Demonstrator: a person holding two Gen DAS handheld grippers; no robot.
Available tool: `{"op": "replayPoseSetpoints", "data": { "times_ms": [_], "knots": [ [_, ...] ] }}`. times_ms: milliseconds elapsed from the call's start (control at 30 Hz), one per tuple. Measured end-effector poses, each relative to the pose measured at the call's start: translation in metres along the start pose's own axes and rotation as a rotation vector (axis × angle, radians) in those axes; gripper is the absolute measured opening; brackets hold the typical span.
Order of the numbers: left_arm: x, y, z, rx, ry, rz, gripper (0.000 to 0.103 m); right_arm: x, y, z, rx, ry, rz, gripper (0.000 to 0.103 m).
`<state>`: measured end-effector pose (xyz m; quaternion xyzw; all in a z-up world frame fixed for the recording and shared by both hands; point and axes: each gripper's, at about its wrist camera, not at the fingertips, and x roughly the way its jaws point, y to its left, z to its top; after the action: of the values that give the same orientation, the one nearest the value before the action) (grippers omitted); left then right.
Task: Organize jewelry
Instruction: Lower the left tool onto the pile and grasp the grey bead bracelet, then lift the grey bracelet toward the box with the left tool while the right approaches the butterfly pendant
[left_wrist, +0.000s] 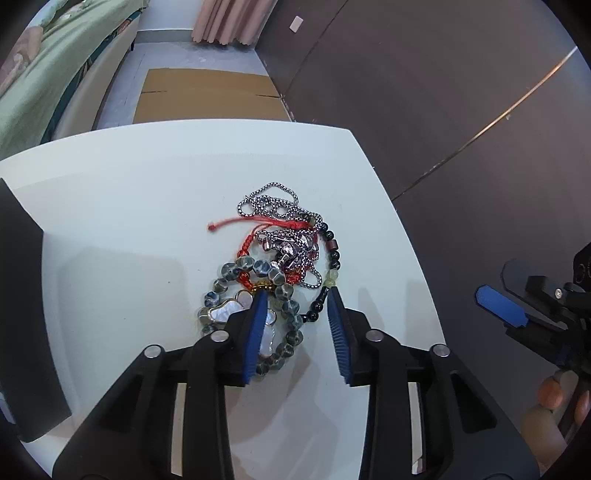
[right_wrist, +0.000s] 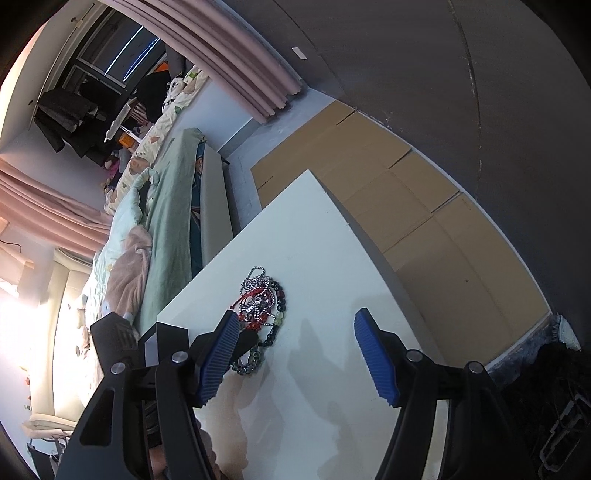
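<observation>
Fingers of the left gripper (left_wrist: 297, 325) are spread over the jewelry pile (left_wrist: 275, 258) mid-table (left_wrist: 110, 206), its 12 o'clock, right gripper (right_wrist: 295, 354) spread too; separating begins, pinch one bracelet next.

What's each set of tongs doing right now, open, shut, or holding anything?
Left tongs: open, holding nothing, low over the jewelry pile.
Right tongs: open wide, empty.

Glossy metal chain (left_wrist: 275, 201) tangles red cord (left_wrist: 236, 221) (matt) on smooth table (left_wrist: 129, 192).
</observation>
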<state>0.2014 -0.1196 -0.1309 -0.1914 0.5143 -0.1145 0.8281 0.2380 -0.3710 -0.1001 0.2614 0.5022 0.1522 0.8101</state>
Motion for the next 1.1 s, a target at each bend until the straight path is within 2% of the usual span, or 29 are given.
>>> {"op": "replayPoseSetpoints", "data": {
  "times_ms": [133, 200, 267, 500, 733, 1100],
  "knots": [
    [0.005, -0.003, 0.001, 0.003, 0.005, 0.010, 0.024, 0.002, 0.003, 0.000, -0.008, 0.001, 0.001, 0.065],
    [0.007, -0.001, 0.001, -0.003, 0.007, 0.027, 0.012, 0.004, 0.006, -0.001, -0.014, 0.006, -0.003, 0.065],
    [0.004, 0.004, 0.001, -0.021, 0.014, 0.009, 0.010, 0.008, 0.008, -0.001, -0.020, 0.015, -0.008, 0.064],
    [-0.034, 0.010, 0.002, -0.009, -0.032, -0.036, 0.010, 0.020, 0.022, -0.006, -0.042, 0.039, -0.008, 0.060],
    [-0.065, 0.031, 0.007, -0.038, -0.082, -0.049, 0.010, 0.043, 0.046, -0.016, -0.090, 0.098, -0.004, 0.050],
    [-0.107, 0.054, 0.013, -0.057, -0.161, -0.068, 0.010, 0.081, 0.076, -0.038, -0.165, 0.202, -0.039, 0.048]
  ]
}}
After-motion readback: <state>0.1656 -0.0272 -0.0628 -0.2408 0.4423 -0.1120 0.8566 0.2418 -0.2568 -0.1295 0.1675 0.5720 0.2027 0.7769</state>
